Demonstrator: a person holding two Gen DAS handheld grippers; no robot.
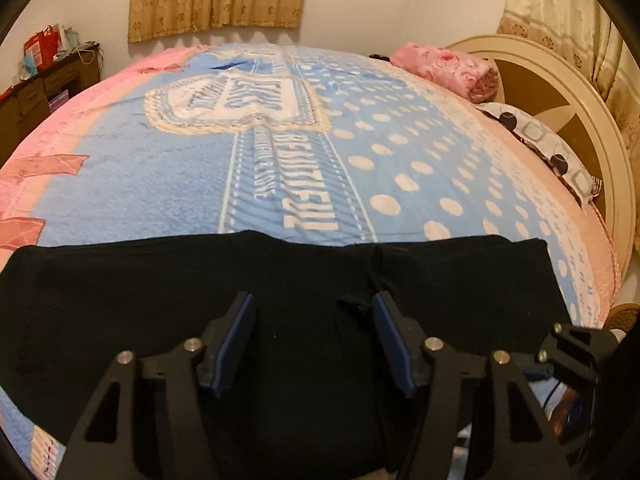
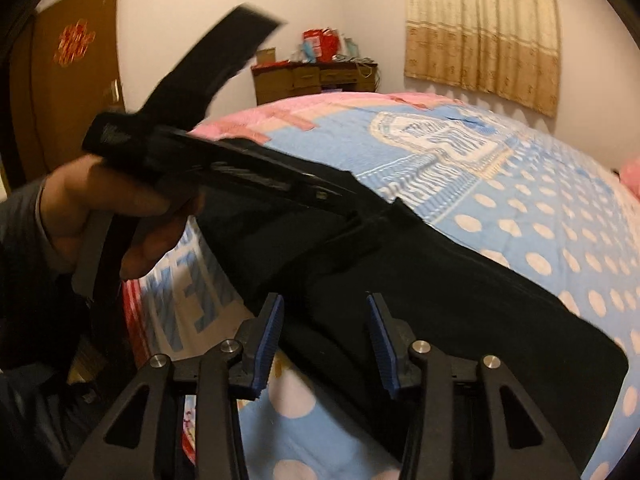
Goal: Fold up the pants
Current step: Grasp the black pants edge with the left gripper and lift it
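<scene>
Black pants [image 1: 160,300] lie flat across the near edge of the bed, on a blue blanket with white dots [image 1: 280,184]. My left gripper [image 1: 312,304] hovers over their middle, beside a small drawstring knot [image 1: 354,304]. Its blue pads stand apart with only flat cloth below them. In the right wrist view the pants [image 2: 480,300] run diagonally towards the right. My right gripper [image 2: 325,300] is open just above their near edge, gripping nothing. A person's hand [image 2: 100,208] holds the left tool at the left, slanting down onto the pants.
A folded pink blanket [image 1: 444,68] and a patterned pillow [image 1: 552,152] lie by the cream headboard [image 1: 560,80] on the right. A wooden desk with clutter [image 2: 316,76] stands beyond the bed, and a brown door [image 2: 72,80] is at far left.
</scene>
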